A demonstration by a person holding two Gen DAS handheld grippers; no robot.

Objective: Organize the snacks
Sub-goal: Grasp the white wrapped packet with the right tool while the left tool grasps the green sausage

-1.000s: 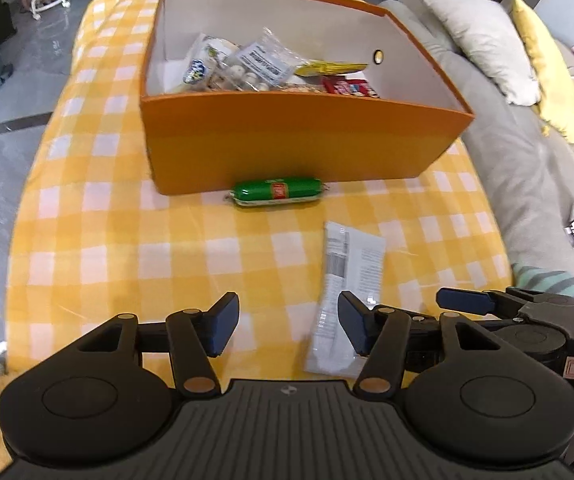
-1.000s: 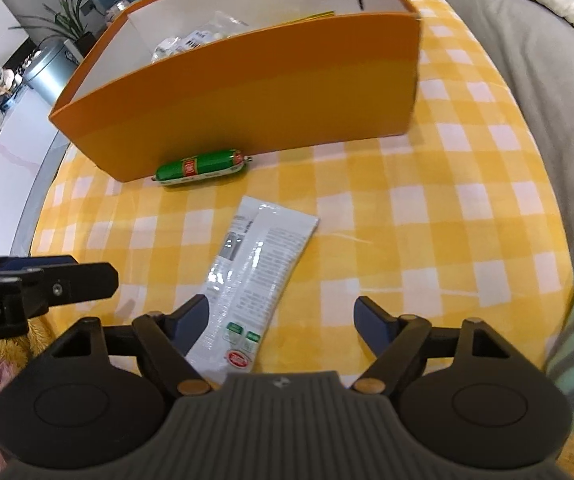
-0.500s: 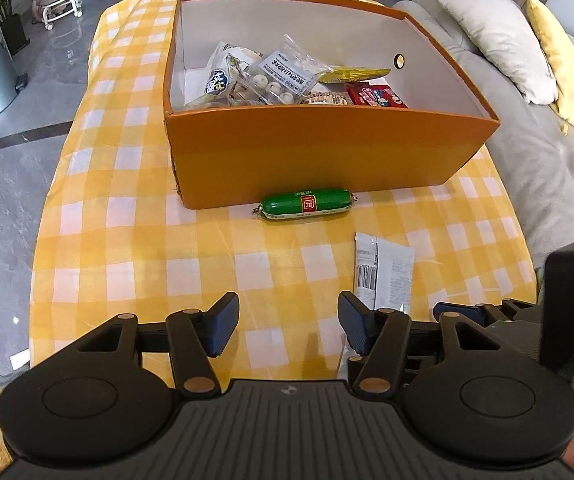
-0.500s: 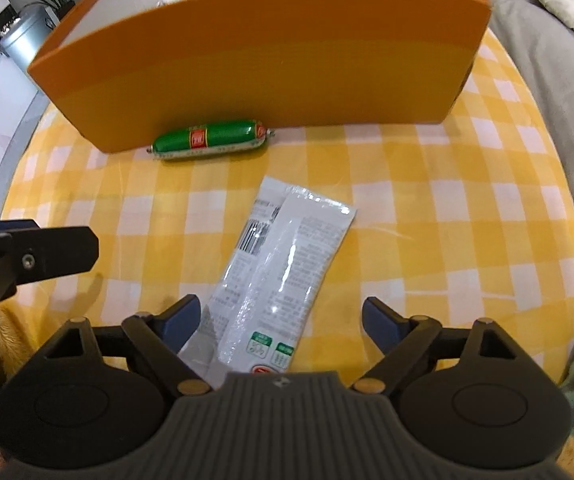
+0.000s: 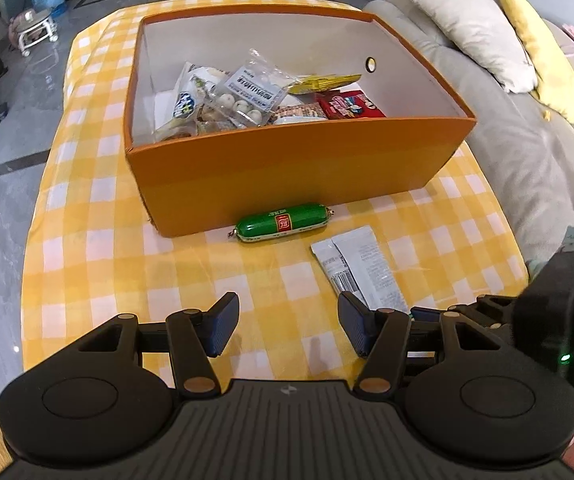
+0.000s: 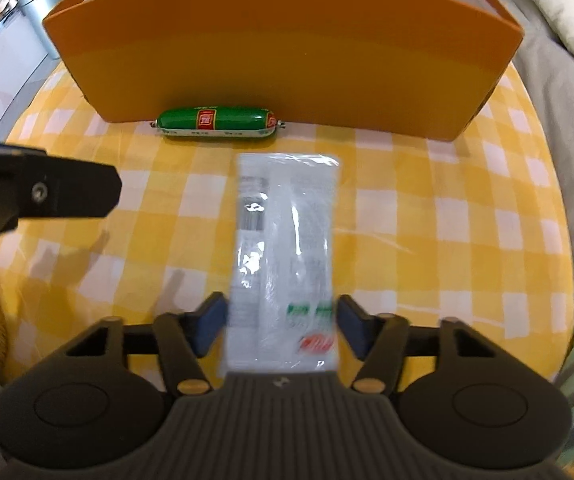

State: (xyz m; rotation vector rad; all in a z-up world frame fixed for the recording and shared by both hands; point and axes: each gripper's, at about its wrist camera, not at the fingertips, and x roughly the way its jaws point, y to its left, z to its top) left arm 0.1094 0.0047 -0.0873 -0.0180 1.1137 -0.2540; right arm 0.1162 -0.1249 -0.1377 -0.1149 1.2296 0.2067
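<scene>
Ahead of the black, blue-padded fingers (image 6: 350,326) lie a yellow-and-white checked cloth (image 6: 467,208), an orange box (image 6: 287,48) with white interior, a green sausage (image 6: 217,122) with red label, and between them a silver-white packet (image 6: 283,264) printed green and red.

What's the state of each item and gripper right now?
orange box: open-topped, snacks inside.
green sausage: lying on the tablecloth against the box front.
white packet: flat on the cloth, near end between the right gripper's fingers.
right gripper: closing around the packet; contact unclear.
left gripper: open, empty.
</scene>
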